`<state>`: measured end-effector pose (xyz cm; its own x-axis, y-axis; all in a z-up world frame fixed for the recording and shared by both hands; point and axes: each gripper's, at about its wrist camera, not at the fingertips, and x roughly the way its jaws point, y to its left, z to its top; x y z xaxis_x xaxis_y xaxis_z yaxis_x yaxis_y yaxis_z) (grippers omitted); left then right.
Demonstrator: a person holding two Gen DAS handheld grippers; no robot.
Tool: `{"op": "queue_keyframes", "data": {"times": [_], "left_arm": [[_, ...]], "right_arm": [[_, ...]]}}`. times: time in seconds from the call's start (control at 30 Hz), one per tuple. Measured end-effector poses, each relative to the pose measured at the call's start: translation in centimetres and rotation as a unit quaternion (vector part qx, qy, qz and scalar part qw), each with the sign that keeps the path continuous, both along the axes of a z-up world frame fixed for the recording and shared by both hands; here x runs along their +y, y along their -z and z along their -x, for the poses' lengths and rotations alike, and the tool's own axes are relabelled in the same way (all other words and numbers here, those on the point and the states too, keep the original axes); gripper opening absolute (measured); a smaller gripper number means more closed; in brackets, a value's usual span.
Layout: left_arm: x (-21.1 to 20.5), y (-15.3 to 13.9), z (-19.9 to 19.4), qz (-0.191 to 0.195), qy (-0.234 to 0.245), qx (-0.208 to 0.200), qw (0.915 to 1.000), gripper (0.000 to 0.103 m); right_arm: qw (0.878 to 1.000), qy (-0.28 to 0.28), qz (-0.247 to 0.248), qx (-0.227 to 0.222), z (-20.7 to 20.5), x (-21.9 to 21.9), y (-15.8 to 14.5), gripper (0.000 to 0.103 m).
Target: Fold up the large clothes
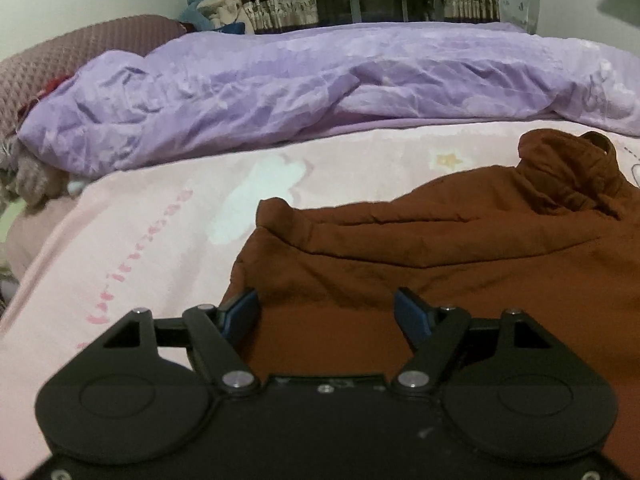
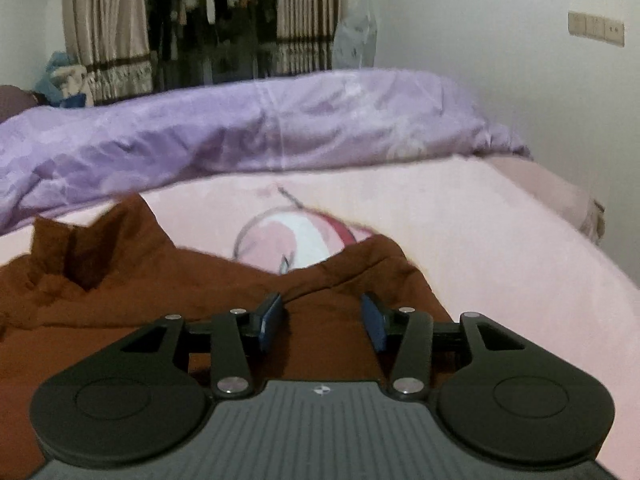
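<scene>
A large rust-brown garment (image 1: pixel 440 260) lies spread on a pink bed sheet (image 1: pixel 152 224), its collar (image 1: pixel 568 168) rumpled at the far right. My left gripper (image 1: pixel 326 300) hovers low over the garment's near left part, with blue pads wide apart and only flat cloth under them. In the right wrist view the same garment (image 2: pixel 120 304) fills the lower left, with its collar (image 2: pixel 80 248) standing up. My right gripper (image 2: pixel 320 300) sits over the garment's right edge, jaws apart. A raised fold of cloth lies between the pads, which do not press on it.
A crumpled purple duvet (image 1: pixel 280 92) runs across the far side of the bed (image 2: pixel 500 248). A maroon pillow (image 1: pixel 80 48) lies at far left. Behind are curtains (image 2: pixel 104 32), a dark window and a white wall with switches (image 2: pixel 596 28).
</scene>
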<state>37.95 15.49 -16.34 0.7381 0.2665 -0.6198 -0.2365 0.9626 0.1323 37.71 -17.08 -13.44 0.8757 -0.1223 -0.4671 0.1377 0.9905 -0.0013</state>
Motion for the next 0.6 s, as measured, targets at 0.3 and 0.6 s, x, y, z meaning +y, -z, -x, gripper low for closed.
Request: {"op": "queue_keyframes", "data": {"times": [0.3, 0.6], "left_arm": [[-5.0, -3.4, 2.5, 0.003, 0.057, -0.049, 0.9971, 0.076], [-9.0, 2.6, 1.0, -0.008, 0.082, -0.008, 0.9966, 0.083]], "right_arm": [[0.989, -0.135, -0.005, -0.055, 4.3, 6.2, -4.2, 0.055], [0.984, -0.166, -0.034, 0.048, 1.8, 9.2, 2.2, 0.058]]}}
